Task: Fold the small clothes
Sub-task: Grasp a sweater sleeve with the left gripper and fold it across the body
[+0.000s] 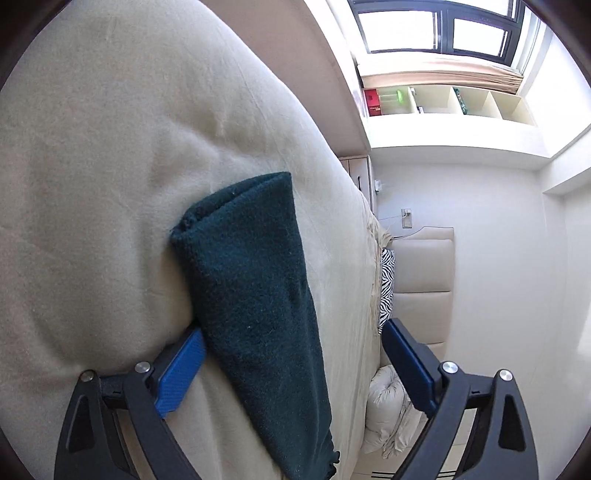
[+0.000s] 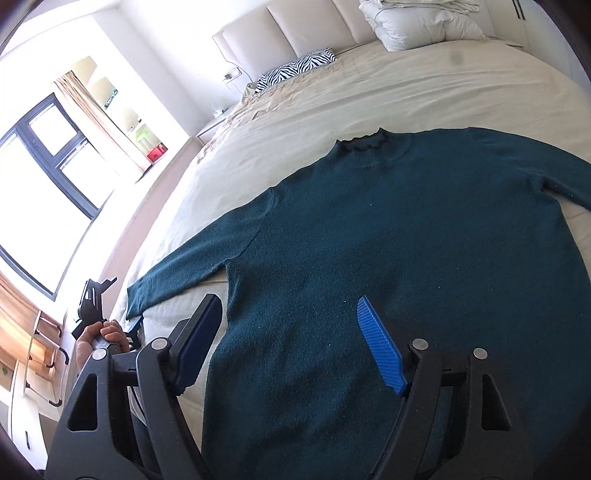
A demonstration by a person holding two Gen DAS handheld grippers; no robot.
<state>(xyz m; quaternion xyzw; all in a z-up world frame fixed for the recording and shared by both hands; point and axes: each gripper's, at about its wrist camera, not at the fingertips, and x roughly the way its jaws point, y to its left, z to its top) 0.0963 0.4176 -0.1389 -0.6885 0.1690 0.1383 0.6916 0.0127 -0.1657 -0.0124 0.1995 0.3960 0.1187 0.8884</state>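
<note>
A dark green sweater [image 2: 388,240] lies flat on the beige bed sheet [image 2: 332,96], collar toward the headboard, sleeves spread out. My right gripper [image 2: 289,298] is open low over the sweater's lower left side. Its left finger is past the side edge, over the sheet, and its right finger is over the body. In the left wrist view the sweater's sleeve [image 1: 251,280] runs between the fingers of my open left gripper [image 1: 294,326], cuff end pointing away. The left pad [image 1: 181,373] lies on the sheet [image 1: 110,166] at the sleeve's edge. A hand [image 2: 101,334] holds that gripper by the cuff.
A zebra-print pillow [image 2: 295,68] and a pile of white bedding [image 2: 417,22] sit at the padded headboard [image 2: 295,22]. A large window [image 2: 44,166] and wall shelves [image 1: 443,103] stand beyond the bed's edge. Bare sheet surrounds the sweater.
</note>
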